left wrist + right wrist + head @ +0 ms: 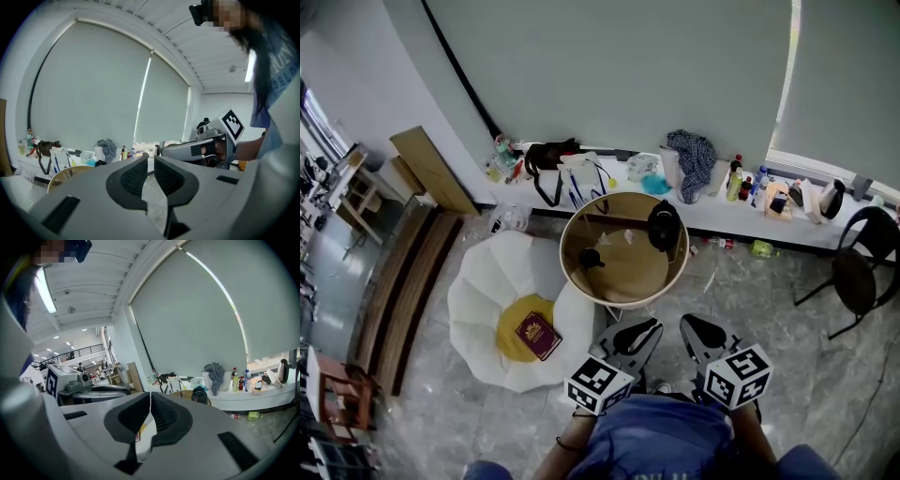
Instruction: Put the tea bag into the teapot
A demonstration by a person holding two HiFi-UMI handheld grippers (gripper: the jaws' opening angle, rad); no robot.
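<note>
A black teapot (664, 225) stands at the far right of a round wooden table (581, 274). A small pale item (628, 236) that may be the tea bag lies near the table's middle. A small black piece (591, 258) rests to its left. Both grippers are held close to the person's body, short of the table's near rim. My left gripper (630, 337) (150, 164) has its pads almost together, with only a thin slit and nothing in it. My right gripper (705, 336) (150, 401) is shut with its pads touching and empty. The teapot (199, 394) also shows past the right jaws.
A white petal-shaped seat (483, 291) with a yellow cushion and a red booklet (539, 335) sits left of the table. A cluttered window ledge (722, 211) runs behind it, holding bags, cloth and bottles. A black chair (861, 267) stands at the right, and wooden boards (431, 169) lean at the left.
</note>
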